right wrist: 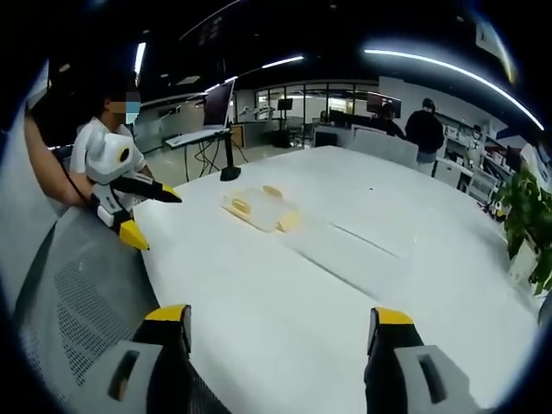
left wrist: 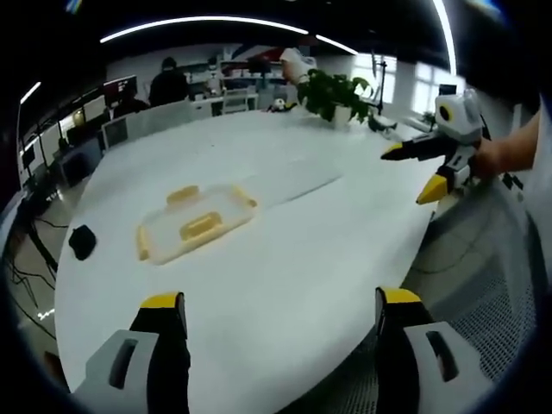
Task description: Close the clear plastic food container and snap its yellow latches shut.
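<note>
Nearest the lens, the left gripper (left wrist: 280, 315) hangs wide-jawed over the near edge of the white table (left wrist: 285, 259), well short of the clear container (left wrist: 197, 222) lying flat mid-table amid bare surface, while the right gripper (left wrist: 423, 172), jaws also spread, hovers beyond the table's edge.

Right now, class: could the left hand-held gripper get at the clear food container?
Probably yes: bare white table lies between the open left hand-held gripper and the food container.
</note>
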### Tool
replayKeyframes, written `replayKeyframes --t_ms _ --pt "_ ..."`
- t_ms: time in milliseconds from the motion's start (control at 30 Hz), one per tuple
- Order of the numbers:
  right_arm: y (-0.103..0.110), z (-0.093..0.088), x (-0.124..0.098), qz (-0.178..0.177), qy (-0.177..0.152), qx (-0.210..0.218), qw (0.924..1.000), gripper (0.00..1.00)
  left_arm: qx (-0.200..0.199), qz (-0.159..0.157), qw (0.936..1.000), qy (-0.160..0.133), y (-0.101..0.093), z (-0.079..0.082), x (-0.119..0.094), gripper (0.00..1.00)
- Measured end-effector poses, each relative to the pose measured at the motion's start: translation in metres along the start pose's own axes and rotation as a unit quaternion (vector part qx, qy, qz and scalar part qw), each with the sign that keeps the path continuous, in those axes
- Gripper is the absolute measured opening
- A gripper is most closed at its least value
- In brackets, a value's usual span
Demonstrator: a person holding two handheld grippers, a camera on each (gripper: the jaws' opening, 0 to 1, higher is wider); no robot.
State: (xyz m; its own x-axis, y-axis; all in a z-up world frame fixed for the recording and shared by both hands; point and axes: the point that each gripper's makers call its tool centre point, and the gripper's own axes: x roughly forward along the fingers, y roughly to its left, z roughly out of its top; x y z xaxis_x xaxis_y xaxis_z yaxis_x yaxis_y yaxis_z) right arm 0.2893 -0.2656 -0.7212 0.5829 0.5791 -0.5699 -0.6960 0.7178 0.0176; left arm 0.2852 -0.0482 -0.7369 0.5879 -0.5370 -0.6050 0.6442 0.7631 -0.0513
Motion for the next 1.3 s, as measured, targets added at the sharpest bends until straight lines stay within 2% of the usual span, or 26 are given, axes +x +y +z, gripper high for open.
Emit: replayKeyframes --t_ms 300,367,400,500,600,933,1133,1300 --pt "0.005 -0.002 0.002 0.008 0.018 -0.020 0.9996 0.80 0.000 -0.001 1.0000 0.002 0.003 -0.001 -0.003 0.86" --pt "0.003 -0.001 0.002 0.004 0.020 -0.020 0.9996 0.80 0.020 0.009 0.9997 0.006 0.009 -0.001 -0.004 0.84" --pt "0.002 0.000 0.002 0.003 0.017 -0.016 0.9997 0.79 0.014 0.013 0.9998 0.005 0.012 -0.001 -0.005 0.83" --pt "0.007 0.001 0.002 0.013 0.018 -0.022 0.9995 0.78 -0.008 0.013 0.9998 -0.015 0.015 0.006 -0.010 0.84" --pt "0.011 -0.004 0.006 0.022 0.037 -0.026 0.9987 0.78 0.001 0.011 0.9997 -0.020 0.016 0.009 -0.010 0.86" --pt "0.012 0.009 0.014 0.032 0.030 -0.049 0.9978 0.79 -0.001 0.009 0.9996 -0.027 0.025 0.018 -0.006 0.87" --pt "0.009 0.011 0.020 0.036 0.041 -0.053 0.9971 0.78 0.003 0.007 0.9996 -0.029 0.028 0.022 -0.004 0.87" --pt "0.005 0.018 0.024 0.038 0.043 -0.058 0.9967 0.78 -0.013 0.010 0.9991 -0.039 0.035 0.027 -0.003 0.87"
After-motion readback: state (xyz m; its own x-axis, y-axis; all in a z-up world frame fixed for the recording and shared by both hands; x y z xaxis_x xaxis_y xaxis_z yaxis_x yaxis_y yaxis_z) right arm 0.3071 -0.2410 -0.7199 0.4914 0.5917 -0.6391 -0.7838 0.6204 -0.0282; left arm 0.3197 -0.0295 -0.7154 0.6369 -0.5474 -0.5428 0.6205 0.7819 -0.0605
